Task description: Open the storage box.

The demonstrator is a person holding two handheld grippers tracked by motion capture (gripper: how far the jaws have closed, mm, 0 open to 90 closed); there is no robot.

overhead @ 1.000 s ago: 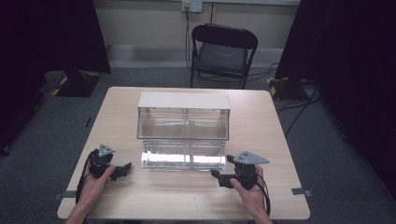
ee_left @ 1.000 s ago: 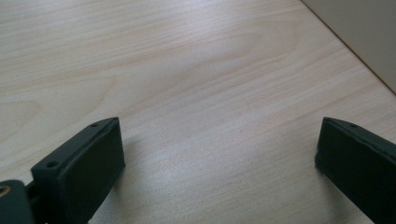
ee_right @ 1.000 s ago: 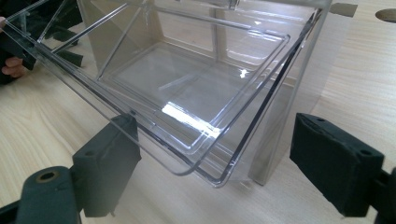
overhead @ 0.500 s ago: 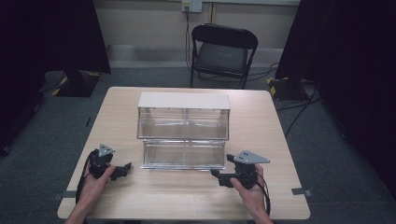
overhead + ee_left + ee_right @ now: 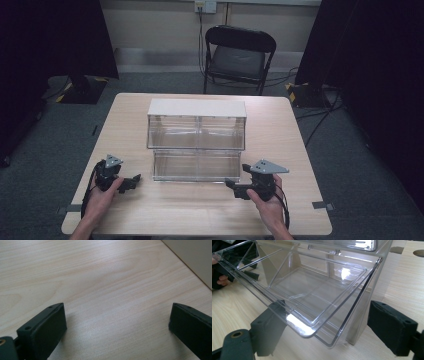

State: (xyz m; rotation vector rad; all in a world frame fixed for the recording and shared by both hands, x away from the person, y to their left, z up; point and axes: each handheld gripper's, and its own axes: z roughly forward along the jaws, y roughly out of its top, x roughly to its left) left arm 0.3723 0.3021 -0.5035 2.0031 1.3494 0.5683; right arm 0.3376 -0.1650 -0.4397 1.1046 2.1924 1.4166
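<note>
While both sets of tongs sit spread wide, the right gripper (image 5: 322, 325) has its chunky matte black jaws either side of the clear plastic bin (image 5: 312, 297), glossy with rounded corners, tilted open near the table's middle. The left gripper (image 5: 117, 322) hangs over bare pale woodgrain table (image 5: 100, 277), well apart from that bin, pinching nothing.

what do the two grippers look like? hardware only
Left hand-held gripper: black body, two blocky black jaws with small screw holes, a grey three-cornered plate on top and a black cable looping back along the forearm. Right hand-held gripper: same black build, with its own grey plate and black cable. Forearms are bare, no sleeves visible.
</note>
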